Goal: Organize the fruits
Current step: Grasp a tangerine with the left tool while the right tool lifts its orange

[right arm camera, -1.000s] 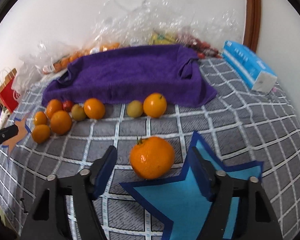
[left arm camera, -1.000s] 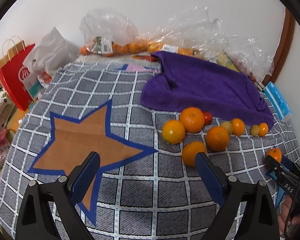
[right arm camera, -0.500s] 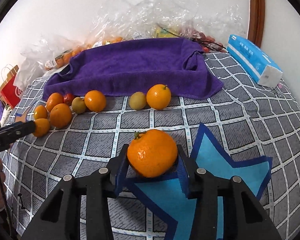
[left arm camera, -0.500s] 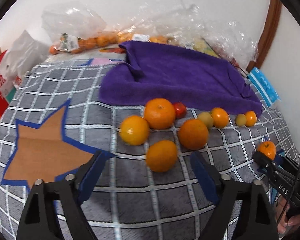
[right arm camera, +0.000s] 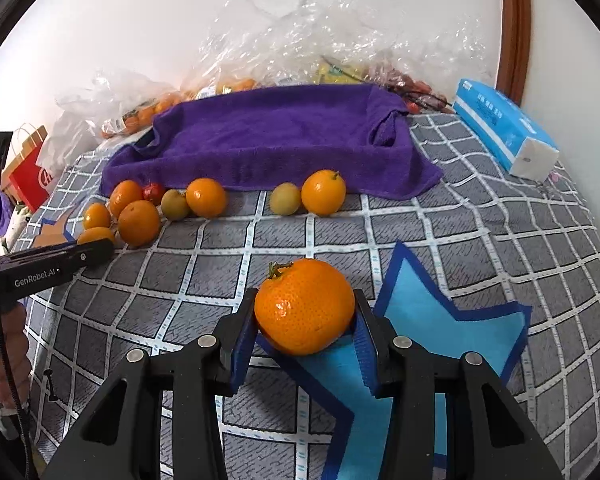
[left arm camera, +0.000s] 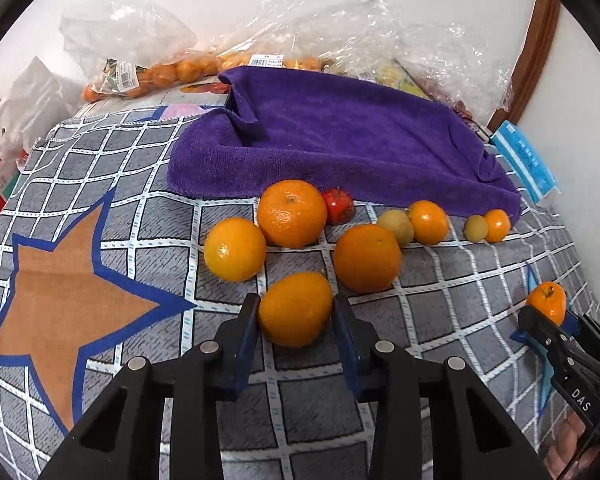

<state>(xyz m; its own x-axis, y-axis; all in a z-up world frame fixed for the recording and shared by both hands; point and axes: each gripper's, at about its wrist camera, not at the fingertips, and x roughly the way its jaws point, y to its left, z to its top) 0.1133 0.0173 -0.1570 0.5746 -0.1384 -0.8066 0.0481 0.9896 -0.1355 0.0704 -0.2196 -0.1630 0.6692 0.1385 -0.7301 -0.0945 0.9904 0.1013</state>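
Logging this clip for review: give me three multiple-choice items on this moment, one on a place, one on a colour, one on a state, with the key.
1. Where does the small red fruit lie?
A. on the brown star
B. beside the largest orange, at the purple towel's edge
C. on the tissue pack

2. What colour is the star patch beside the right tool?
A. light blue
B. green
C. pink

3. What state is the left tool in?
A. wide open over bare cloth
B. shut on an orange
C. out of view

Key: 1 B, it touches the big orange near the towel. 2 A, light blue with a dark border. 3 B, both pads press the fruit.
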